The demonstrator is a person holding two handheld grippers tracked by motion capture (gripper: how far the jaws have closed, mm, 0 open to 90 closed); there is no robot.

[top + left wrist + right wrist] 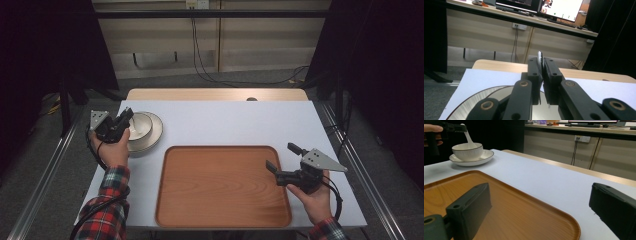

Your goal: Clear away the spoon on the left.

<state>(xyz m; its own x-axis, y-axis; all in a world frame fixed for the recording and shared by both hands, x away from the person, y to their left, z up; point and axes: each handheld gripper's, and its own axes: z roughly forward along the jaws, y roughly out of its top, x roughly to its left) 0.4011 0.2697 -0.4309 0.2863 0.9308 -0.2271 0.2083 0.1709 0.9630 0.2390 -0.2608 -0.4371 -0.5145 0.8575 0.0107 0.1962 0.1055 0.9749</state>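
Observation:
A white bowl (140,126) stands on a cream plate (154,135) at the table's left. My left gripper (126,117) hovers over the bowl, shut on the thin handle of a white spoon (539,58). In the right gripper view the spoon (469,138) slants down into the bowl (467,151), held by the left gripper (455,127). A wooden tray (222,187) lies at the front centre. Over the tray's right edge my right gripper (280,158) stands open, jaws wide apart (540,191), nothing between them.
The white tabletop (230,120) stretches behind the tray, with a wooden strip (215,94) along its far edge. Metal rails (45,170) run along both sides of the table. Cables hang down the back wall (200,60).

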